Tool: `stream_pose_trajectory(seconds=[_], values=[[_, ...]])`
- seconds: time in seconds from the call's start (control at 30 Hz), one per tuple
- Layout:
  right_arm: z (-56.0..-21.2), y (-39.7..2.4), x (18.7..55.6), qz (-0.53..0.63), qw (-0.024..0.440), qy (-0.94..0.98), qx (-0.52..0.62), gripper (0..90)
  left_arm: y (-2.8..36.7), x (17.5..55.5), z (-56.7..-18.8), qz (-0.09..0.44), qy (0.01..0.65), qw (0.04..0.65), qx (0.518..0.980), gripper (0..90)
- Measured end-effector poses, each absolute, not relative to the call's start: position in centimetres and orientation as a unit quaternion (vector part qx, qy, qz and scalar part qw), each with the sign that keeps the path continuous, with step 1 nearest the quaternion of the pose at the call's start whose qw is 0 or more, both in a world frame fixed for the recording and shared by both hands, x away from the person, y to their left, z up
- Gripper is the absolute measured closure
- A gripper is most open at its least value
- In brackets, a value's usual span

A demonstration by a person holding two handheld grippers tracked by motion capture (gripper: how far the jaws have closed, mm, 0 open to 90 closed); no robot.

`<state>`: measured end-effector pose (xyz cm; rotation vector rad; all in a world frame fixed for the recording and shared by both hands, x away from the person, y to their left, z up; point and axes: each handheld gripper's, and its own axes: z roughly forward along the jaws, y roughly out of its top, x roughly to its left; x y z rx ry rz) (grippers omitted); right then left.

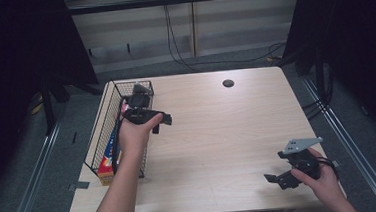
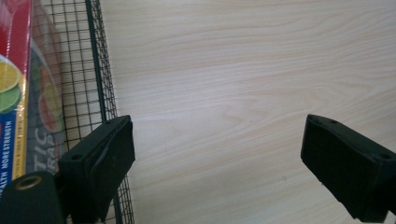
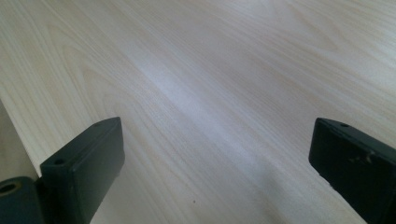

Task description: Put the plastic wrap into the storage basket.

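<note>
Right gripper (image 1: pixel 287 175) sits nearest, low over the table's (image 1: pixel 218 134) front right corner, jaws spread wide on nothing, probably waiting. Left gripper (image 1: pixel 153 119) hovers beside the wire basket (image 1: pixel 108 122), jaws apart too, seemingly lining up. One basket, one colourful box (image 2: pixel 14 93) lying inside it, two grippers.
</note>
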<state>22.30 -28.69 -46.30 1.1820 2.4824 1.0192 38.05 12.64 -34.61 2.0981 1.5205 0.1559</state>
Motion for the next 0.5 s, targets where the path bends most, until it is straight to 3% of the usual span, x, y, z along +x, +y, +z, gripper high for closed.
stream_pose_trajectory(seconds=[0.5], values=[[-46.3,-28.7,22.3,0.343,0.106,0.843,0.400,3.1,9.7,36.9,-35.7,0.051,0.525,0.282,0.801,10.4]])
